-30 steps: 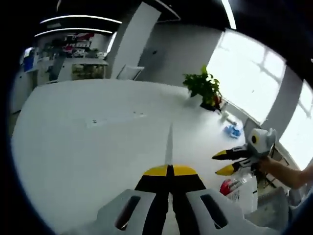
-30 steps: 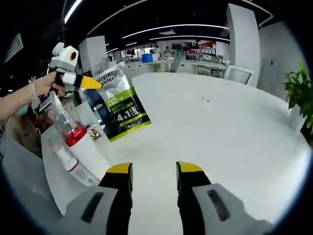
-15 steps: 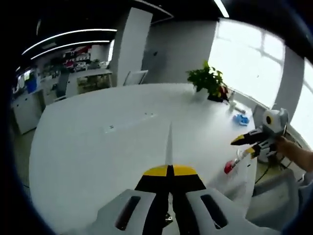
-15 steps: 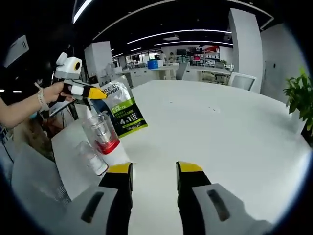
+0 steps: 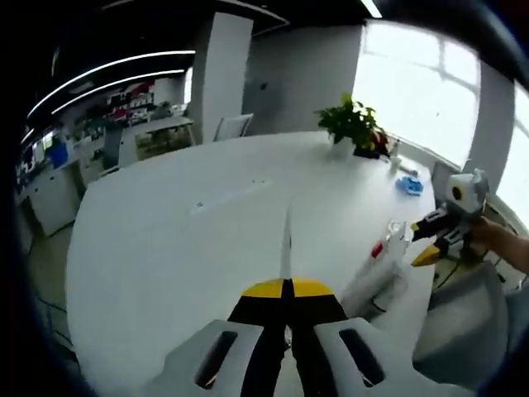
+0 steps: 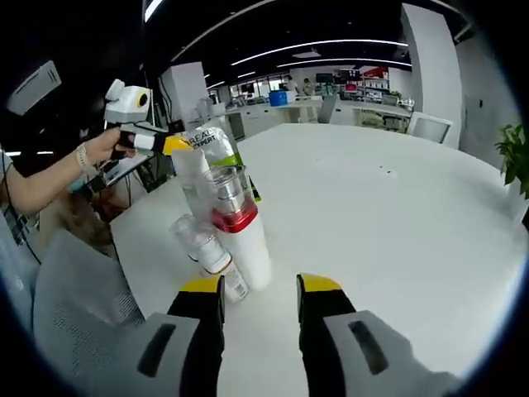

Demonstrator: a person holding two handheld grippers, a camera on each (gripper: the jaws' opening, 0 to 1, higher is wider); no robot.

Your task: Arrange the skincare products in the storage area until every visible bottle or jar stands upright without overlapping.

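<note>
Right gripper view: bottles (image 6: 227,231) now nearer right gripper (image 6: 260,296); probably untouched.

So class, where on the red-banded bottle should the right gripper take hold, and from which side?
Take the red-banded bottle on its white body below the band, coming from the open tabletop side. The body looks wide and straight; the clear-capped bottle crowds its other side.

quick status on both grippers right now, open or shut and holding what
Left gripper: shut on a thin flat sheet, the green and black packet.
Right gripper: open, holding nothing.
</note>
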